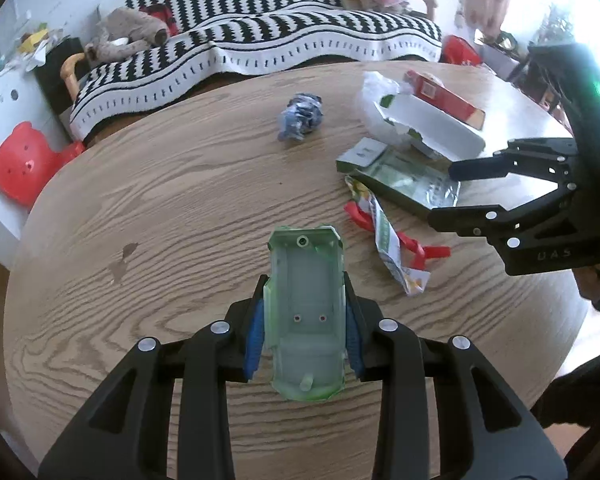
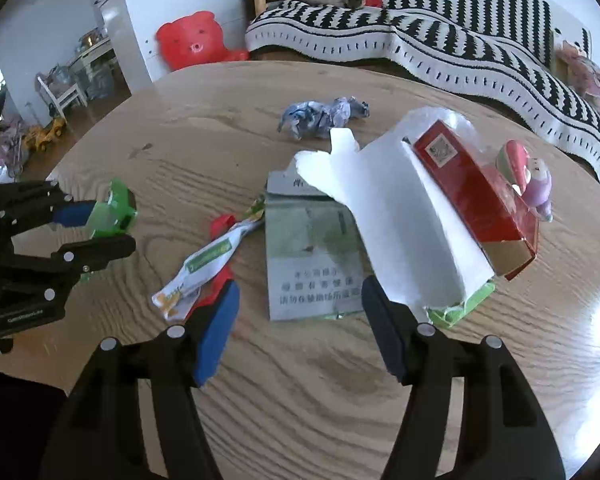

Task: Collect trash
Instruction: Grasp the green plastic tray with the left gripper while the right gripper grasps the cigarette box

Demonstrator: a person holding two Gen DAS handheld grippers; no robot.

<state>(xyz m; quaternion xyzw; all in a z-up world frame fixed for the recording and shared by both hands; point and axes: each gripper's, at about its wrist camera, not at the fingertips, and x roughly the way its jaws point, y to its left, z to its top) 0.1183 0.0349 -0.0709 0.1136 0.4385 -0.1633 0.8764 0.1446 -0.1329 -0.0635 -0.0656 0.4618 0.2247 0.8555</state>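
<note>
Wooden table; empty green shell

Toy shell clamped between left gripper pads, above table. Right gripper, jaws apart, over flat carton, wrapper to its left. Crumpled wad lies behind carton; white sheet leans on box at right.

The grey-green packet carries print too blurred to read (its right edge hidden under white card).
</note>
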